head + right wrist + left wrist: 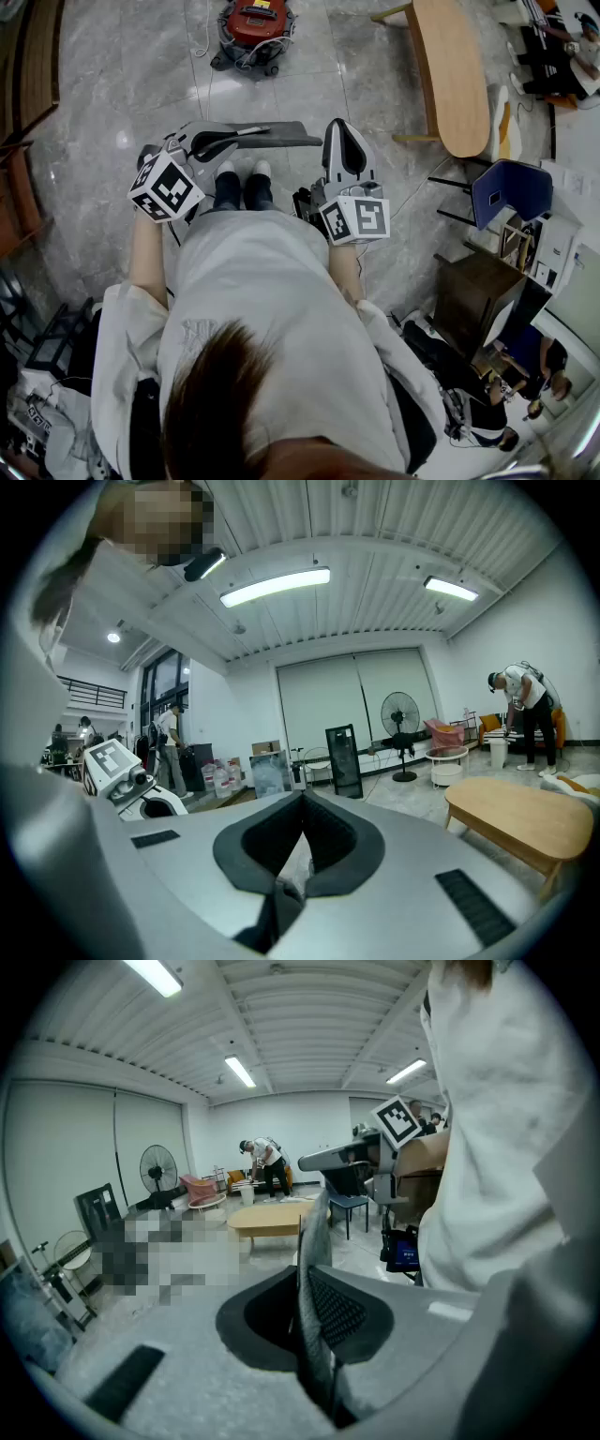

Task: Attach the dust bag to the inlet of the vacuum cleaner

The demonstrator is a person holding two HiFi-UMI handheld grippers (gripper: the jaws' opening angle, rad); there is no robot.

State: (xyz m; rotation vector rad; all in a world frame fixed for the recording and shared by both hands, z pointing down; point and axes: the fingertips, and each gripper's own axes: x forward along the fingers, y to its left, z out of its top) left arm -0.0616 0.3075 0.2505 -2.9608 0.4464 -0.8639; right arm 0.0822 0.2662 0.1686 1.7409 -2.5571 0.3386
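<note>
Your left tool is clamped on the dust bag, a flat grey sheet held out in front of your body above your shoes. In the left gripper view the bag runs edge-on up between the closed jaws. Your right tool is clenched on nothing, just beside the bag's free end. The vacuum cleaner, red-topped with cord looped round it, sits well ahead on the grey marble floor. A wooden tabletop stands to its right, and a blue chair is nearer you.
</note>
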